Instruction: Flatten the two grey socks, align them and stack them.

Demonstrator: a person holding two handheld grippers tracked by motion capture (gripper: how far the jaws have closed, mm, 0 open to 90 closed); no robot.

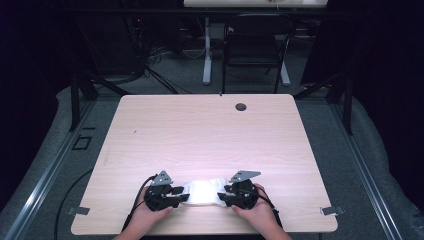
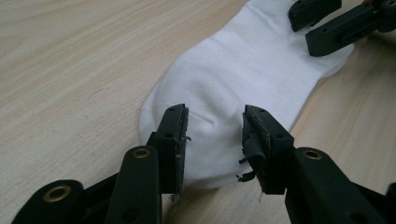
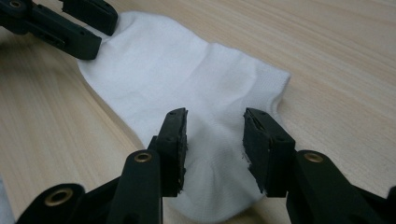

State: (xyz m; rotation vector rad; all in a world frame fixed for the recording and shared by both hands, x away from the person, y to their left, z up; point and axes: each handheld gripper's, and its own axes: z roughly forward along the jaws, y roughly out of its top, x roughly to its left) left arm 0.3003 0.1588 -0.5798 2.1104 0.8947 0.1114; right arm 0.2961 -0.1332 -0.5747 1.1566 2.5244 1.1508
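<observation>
High view, sock [image 1: 202,192] near table [image 1: 210,130] edge, both tools apart, wide tabletop beyond.

Sock [image 1: 202,192] on table [image 1: 210,135], between grippers

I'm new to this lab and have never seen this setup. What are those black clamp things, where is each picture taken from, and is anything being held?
A person holds a hand-held clamp tool in each hand: the left gripper and the right gripper. One picture looks down from above the wooden table; the other two come from small cameras riding on each gripper, looking along its black jaws. A white sock lies flat on the table. Each gripper's jaws stand open over one end of the sock; nothing is gripped yet.
</observation>
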